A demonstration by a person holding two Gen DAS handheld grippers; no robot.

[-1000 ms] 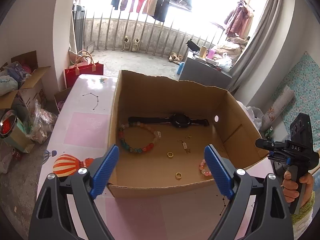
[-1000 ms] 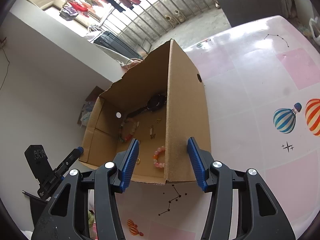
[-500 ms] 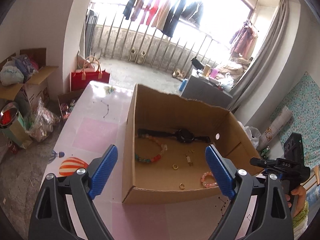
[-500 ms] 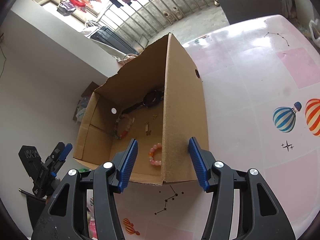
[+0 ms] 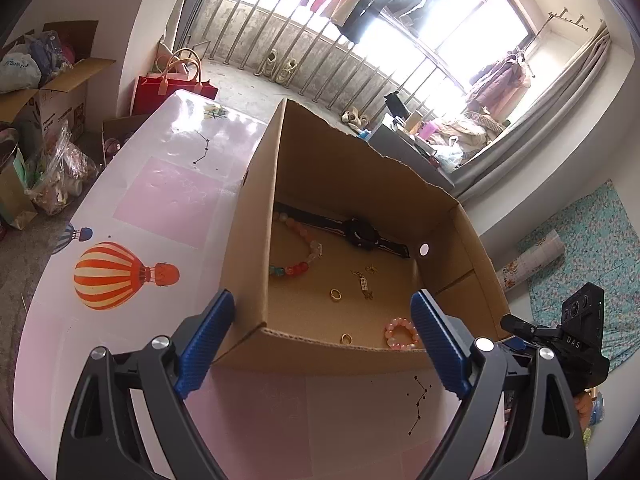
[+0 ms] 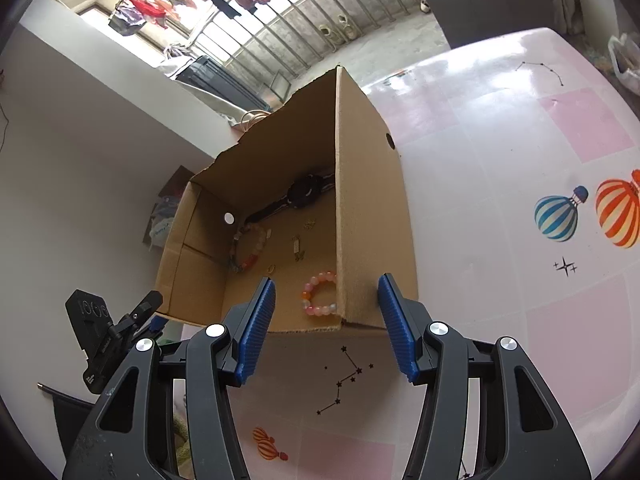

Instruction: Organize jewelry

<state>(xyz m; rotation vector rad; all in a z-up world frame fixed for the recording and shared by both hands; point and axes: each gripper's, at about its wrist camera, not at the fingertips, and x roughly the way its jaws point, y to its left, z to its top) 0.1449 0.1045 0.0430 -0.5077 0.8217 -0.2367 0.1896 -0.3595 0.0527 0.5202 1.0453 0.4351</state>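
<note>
An open cardboard box stands on the pink table and shows in the right wrist view too. Inside lie a black watch, a multicoloured bead bracelet, a pink bead bracelet, two gold rings and small gold charms. The pink bracelet and the watch show in the right wrist view. My left gripper is open and empty in front of the box's near wall. My right gripper is open and empty at the box's near corner.
The table has pink squares and balloon prints. Left of it on the floor are cardboard boxes, plastic bags and a red bag. The other gripper's body is at the right, beside the box.
The left gripper has pulled back and shifted left, so the box now sits right of centre. The right gripper has drawn slightly back. Both stay open; the jewelry has not moved.
</note>
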